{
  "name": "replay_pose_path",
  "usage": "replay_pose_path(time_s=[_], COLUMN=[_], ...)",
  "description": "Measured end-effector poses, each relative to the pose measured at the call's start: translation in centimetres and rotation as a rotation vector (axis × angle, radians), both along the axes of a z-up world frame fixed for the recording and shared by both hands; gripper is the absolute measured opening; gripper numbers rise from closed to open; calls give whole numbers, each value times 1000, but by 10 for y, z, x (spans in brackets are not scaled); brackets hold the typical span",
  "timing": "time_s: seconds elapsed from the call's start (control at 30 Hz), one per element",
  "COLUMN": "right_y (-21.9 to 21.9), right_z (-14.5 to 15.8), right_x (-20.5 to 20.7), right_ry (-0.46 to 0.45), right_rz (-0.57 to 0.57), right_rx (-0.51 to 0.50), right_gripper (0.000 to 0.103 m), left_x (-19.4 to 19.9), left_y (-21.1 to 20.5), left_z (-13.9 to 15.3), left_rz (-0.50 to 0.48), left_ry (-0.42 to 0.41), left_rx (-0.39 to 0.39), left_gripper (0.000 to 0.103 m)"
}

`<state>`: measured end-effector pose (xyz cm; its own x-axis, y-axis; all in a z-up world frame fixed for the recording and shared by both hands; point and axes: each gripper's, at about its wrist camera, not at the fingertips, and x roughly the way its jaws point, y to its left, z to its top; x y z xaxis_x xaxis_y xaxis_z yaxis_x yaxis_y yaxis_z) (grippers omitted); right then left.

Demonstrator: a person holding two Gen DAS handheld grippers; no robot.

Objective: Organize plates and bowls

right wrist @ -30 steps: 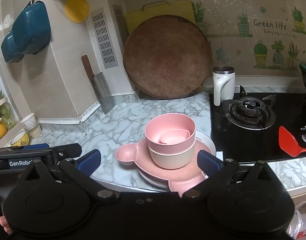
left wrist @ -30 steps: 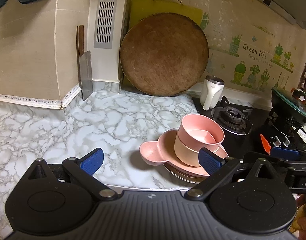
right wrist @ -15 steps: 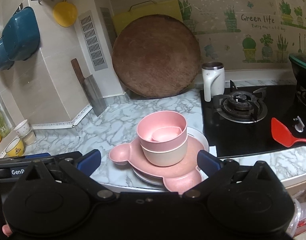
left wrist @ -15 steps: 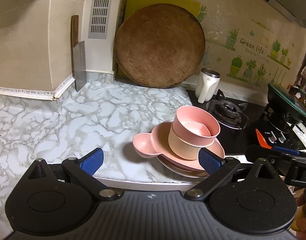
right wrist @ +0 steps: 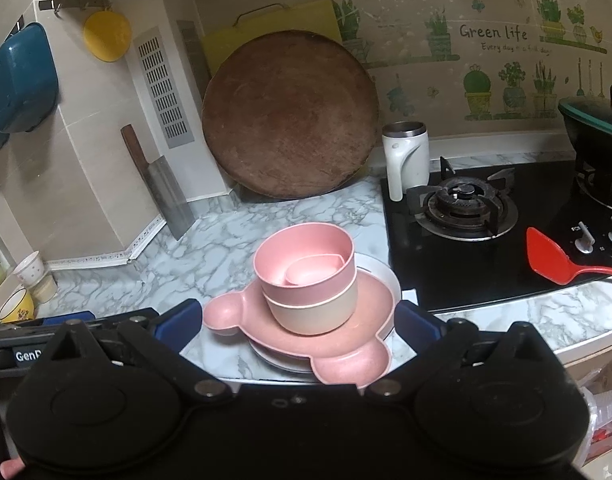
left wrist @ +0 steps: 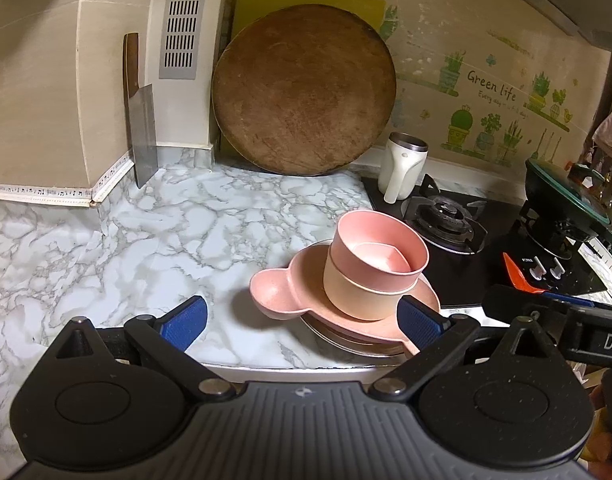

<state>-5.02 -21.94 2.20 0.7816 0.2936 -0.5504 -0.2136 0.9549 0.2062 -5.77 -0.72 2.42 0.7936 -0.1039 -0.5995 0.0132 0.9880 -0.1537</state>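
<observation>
A stack of dishes stands at the front edge of the marble counter (left wrist: 106,240): a white plate (right wrist: 379,272) at the bottom, a pink bear-shaped plate (left wrist: 282,292) (right wrist: 329,340) on it, then a beige bowl (left wrist: 357,296) (right wrist: 317,312) with a pink bowl (left wrist: 377,252) (right wrist: 306,268) nested inside, which holds a small pink dish (right wrist: 313,272). My left gripper (left wrist: 302,320) is open and empty, just before the stack's left side. My right gripper (right wrist: 298,320) is open and empty, its fingers either side of the stack's front.
A round wooden board (left wrist: 302,92) and a yellow cutting board (right wrist: 266,28) lean on the back wall. A cleaver (left wrist: 142,128) leans at the left. A white mug (right wrist: 405,160), a gas stove (right wrist: 465,204) and a red spatula (right wrist: 553,260) are on the right. Cups (right wrist: 30,276) stand at far left.
Both grippers have drawn back slightly and shifted; the stack sits a little lower and more central in each view. The dishes have not moved. Both grippers stay open.
</observation>
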Motion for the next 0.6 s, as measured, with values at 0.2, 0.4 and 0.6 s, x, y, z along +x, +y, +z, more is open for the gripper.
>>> replay_pose_path(time_s=[0.2, 0.4, 0.6], right_y=[0, 0, 0], right_z=[-1, -2, -2], right_x=[2, 4, 7], right_ry=[-1, -2, 0], right_rz=[-8, -24, -30], right_rx=[-2, -3, -5], right_gripper=[103, 103, 103], left_x=[4, 9, 14], left_y=[0, -1, 0], left_z=[-1, -2, -5], left_rz=[-11, -27, -51], left_ry=[-3, -4, 12], left_rx=[-3, 2, -20], left_gripper=[102, 102, 102])
